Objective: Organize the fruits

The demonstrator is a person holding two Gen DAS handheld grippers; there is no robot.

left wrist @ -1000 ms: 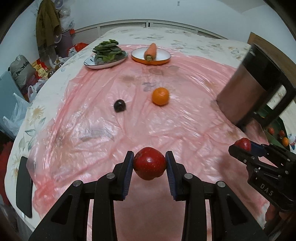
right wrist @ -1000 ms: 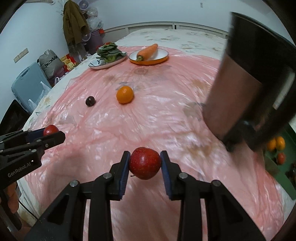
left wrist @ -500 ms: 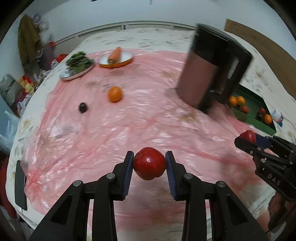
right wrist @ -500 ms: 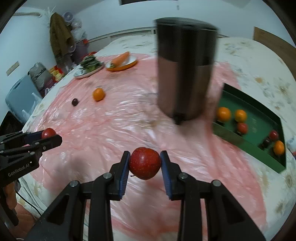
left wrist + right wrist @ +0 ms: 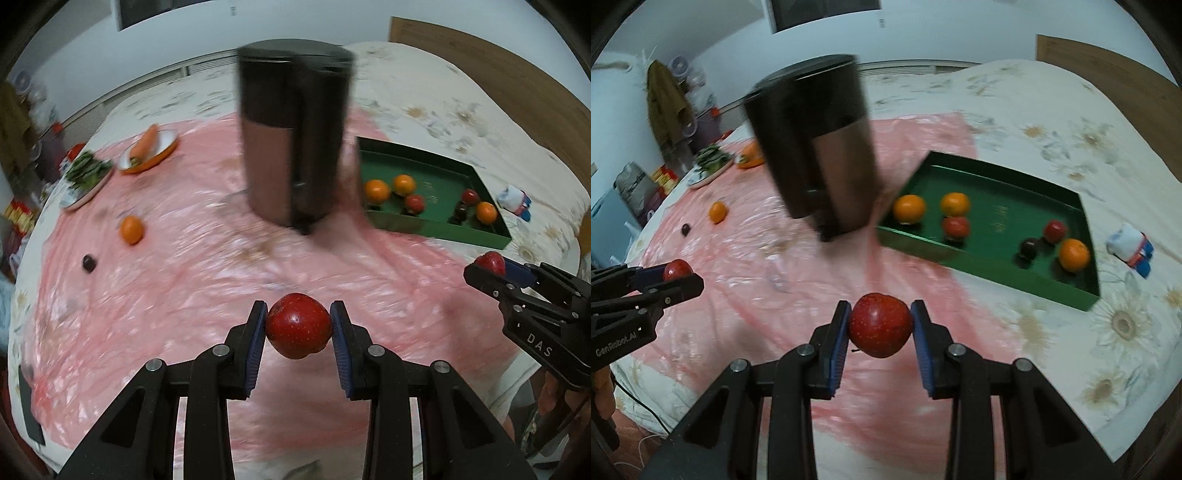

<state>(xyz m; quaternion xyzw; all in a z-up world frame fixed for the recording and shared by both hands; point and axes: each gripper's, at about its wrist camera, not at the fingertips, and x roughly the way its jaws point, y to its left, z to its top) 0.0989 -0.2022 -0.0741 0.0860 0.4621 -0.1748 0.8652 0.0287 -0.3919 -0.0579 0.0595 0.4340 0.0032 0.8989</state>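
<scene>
While both tools hang above the pink plastic sheet [image 5: 166,295], each carries fruit: the left gripper [image 5: 298,326] is clenched on a red apple [image 5: 298,325], and the right gripper [image 5: 880,325] grips a second red apple [image 5: 880,325] between its blue pads. Ahead and to the right lies a green tray [image 5: 982,271] with 3 oranges, 2 red fruits and 1 dark fruit in it. A tall dark canister [image 5: 295,129] stands just left of it. A loose orange [image 5: 131,229] and a dark plum [image 5: 88,263] lie far left on the sheet.
</scene>
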